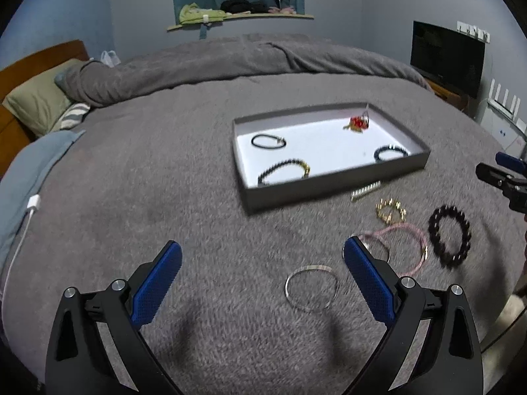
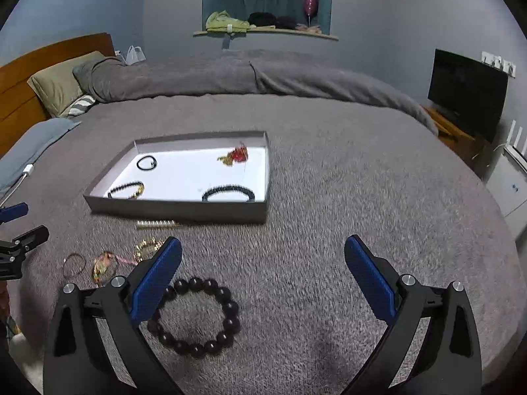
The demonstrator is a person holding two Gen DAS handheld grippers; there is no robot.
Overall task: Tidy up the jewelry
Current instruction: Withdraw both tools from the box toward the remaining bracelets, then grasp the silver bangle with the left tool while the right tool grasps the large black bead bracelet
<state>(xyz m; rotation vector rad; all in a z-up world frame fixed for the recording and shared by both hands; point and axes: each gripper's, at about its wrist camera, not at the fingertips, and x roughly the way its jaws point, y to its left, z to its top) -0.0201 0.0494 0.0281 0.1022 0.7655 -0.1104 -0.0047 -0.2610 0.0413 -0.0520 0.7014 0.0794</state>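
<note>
A shallow grey box (image 1: 332, 182) (image 2: 178, 210) with a white floor lies on the grey bed cover. It holds a thin black band (image 1: 268, 141), a black-and-gold bead bracelet (image 1: 285, 171), a dark bead bracelet (image 1: 390, 153) and a red-and-gold charm (image 1: 357, 122). Loose on the cover lie a silver bangle (image 1: 311, 288), a pink cord bracelet (image 1: 408, 247), a gold chain bracelet (image 1: 390, 210), a gold bar piece (image 1: 365, 191) and a big dark bead bracelet (image 1: 449, 237) (image 2: 197, 317). My left gripper (image 1: 262, 263) is open above the cover, left of the bangle. My right gripper (image 2: 263, 256) is open, its left finger over the big bead bracelet.
A folded grey duvet (image 1: 230, 62) and pillows (image 1: 39, 102) lie at the far side of the bed. A white charger cable (image 1: 23, 227) runs along the left edge. A dark screen (image 1: 448, 61) stands on a stand at the right.
</note>
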